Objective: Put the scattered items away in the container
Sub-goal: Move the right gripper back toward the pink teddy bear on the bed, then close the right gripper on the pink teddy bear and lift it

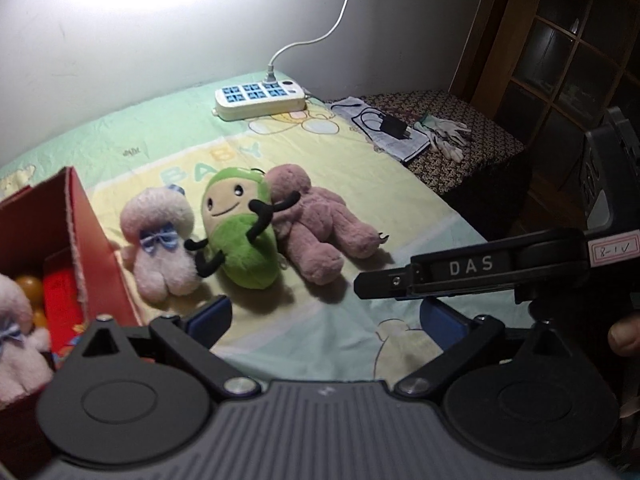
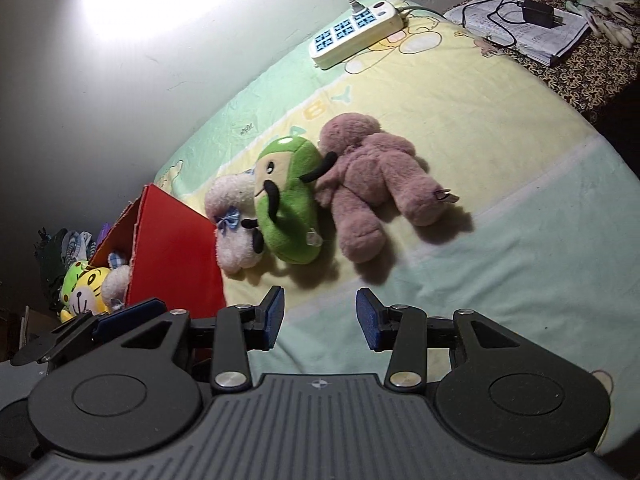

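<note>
Three plush toys [image 1: 236,228] (bed-bound)

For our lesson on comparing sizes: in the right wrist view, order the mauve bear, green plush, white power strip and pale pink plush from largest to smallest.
1. mauve bear
2. green plush
3. white power strip and pale pink plush look alike; the strip lies farther away, so unranked.
</note>
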`<act>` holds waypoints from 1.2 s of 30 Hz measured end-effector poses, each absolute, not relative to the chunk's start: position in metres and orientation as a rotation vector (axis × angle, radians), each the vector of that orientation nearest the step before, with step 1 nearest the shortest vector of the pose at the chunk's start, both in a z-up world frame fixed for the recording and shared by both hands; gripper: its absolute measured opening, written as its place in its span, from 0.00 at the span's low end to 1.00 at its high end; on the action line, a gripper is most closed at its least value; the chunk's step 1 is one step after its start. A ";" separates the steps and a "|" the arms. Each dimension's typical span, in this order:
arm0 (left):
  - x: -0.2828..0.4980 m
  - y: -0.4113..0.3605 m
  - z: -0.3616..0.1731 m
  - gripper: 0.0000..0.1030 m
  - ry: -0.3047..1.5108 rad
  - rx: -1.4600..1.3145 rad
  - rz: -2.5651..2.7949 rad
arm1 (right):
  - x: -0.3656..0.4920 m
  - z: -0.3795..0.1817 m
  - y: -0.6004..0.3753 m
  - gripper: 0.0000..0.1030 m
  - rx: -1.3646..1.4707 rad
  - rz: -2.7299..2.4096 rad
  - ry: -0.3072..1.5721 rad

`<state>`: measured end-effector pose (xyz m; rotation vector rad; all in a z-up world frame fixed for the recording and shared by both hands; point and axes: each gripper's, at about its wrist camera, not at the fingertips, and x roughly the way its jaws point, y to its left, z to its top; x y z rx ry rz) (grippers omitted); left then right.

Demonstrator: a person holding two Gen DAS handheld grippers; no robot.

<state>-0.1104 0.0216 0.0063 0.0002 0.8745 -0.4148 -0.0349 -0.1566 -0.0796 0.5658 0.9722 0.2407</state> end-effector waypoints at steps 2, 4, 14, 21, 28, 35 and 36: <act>-0.101 0.013 -0.003 0.97 0.906 -0.033 -0.412 | -0.027 -0.086 -0.170 0.43 0.563 0.243 0.990; -0.090 0.005 -0.013 0.97 0.938 -0.066 -0.402 | -0.019 -0.091 -0.180 0.43 0.558 0.245 1.004; -0.051 -0.022 -0.041 0.98 0.988 -0.217 -0.371 | 0.021 -0.114 -0.216 0.44 0.519 0.257 1.055; -0.030 -0.038 -0.059 0.98 0.983 -0.240 -0.333 | 0.047 -0.123 -0.230 0.44 0.530 0.276 1.071; -0.006 -0.023 -0.077 0.98 1.049 -0.364 -0.305 | 0.068 -0.128 -0.218 0.45 0.488 0.326 1.071; 0.007 -0.017 -0.094 0.98 1.091 -0.395 -0.250 | 0.081 -0.135 -0.209 0.45 0.446 0.367 1.073; 0.008 -0.017 -0.094 0.98 1.082 -0.382 -0.251 | 0.083 -0.135 -0.207 0.44 0.434 0.375 1.069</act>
